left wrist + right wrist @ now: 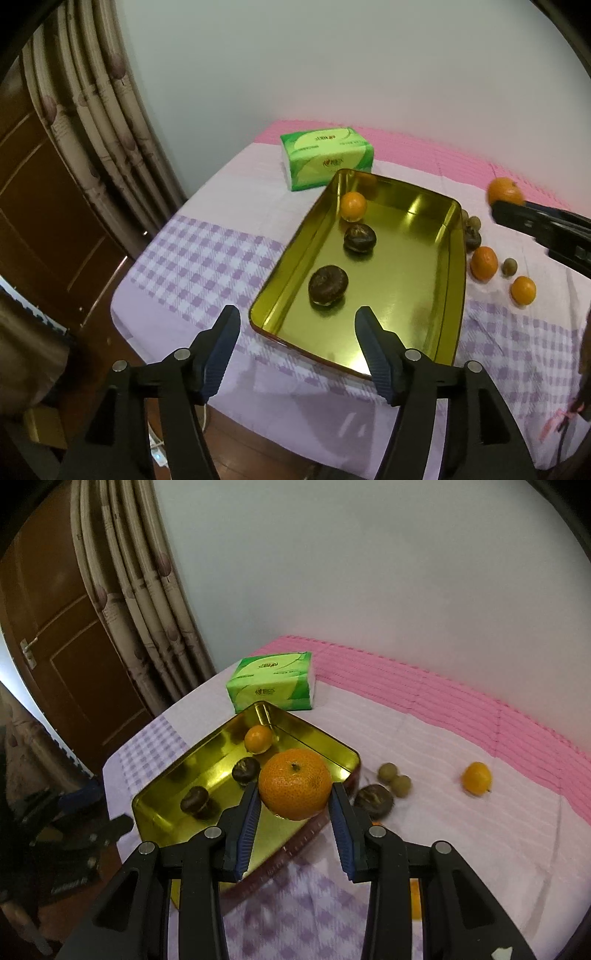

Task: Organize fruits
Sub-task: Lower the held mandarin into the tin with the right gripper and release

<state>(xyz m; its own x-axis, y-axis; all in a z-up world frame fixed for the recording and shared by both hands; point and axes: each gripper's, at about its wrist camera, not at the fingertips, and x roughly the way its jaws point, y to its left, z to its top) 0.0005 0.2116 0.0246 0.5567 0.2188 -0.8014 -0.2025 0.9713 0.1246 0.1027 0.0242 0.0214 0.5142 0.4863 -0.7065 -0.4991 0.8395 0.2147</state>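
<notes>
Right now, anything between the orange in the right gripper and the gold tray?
Nothing visible. The right gripper holds the orange lifted near the gold tray's right wall. The tray is open-topped; its small orange and two dark fruits sit along the left side, leaving bare floor.

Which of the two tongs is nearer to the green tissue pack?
Probably right. The right tongs hold an orange above the gold tray's far end, nearer the tissue pack; the left tongs hover open at the tray's near end.
</notes>
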